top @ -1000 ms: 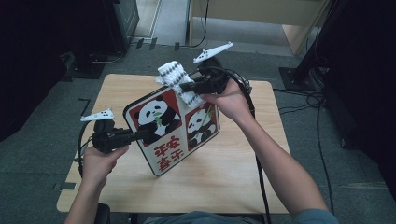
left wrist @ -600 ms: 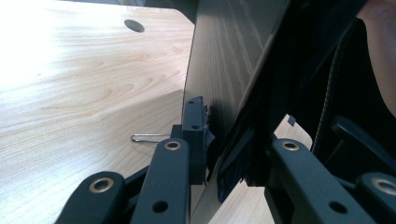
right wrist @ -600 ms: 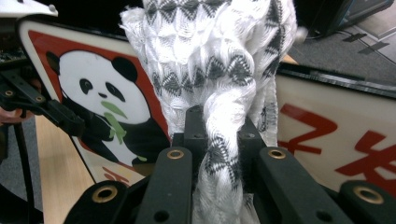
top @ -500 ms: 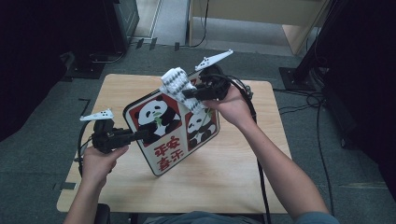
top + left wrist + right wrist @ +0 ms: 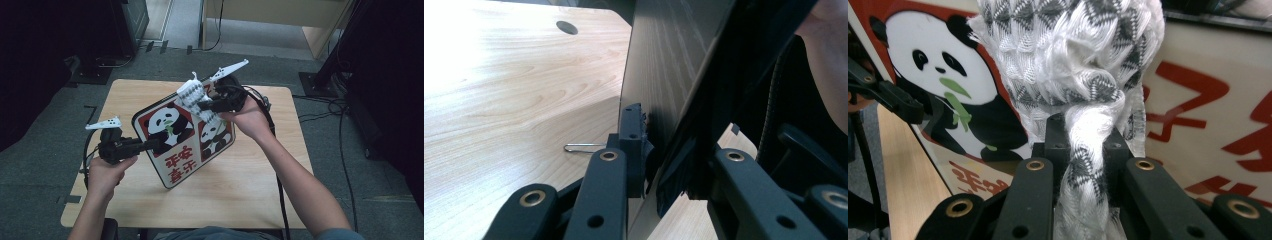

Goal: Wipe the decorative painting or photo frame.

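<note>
Since a second earlier the right gripper (image 5: 200,106) had carried the patterned white cloth (image 5: 192,95) a little up and leftward across the panda board (image 5: 187,135), so the cloth now lay against the top edge of the board rather than beside it. The left gripper (image 5: 150,145) had kept its place at the board's left edge.

The board stood tilted, its lower corner down near the tabletop (image 5: 235,180) and its printed face (two pandas and red characters on white and red) turned toward the person. In the left gripper view the left gripper's jaws were clamped on the thin edge of the board (image 5: 664,75), with a bent wire clip (image 5: 581,147) lying on the wood behind. In the right gripper view the right gripper's jaws were pinched together on a twisted waist of the cloth (image 5: 1083,165), whose bunched upper part pressed on the board's face (image 5: 938,85). The person's right hand (image 5: 250,120) gripped its handle above the middle of the tabletop.
</note>
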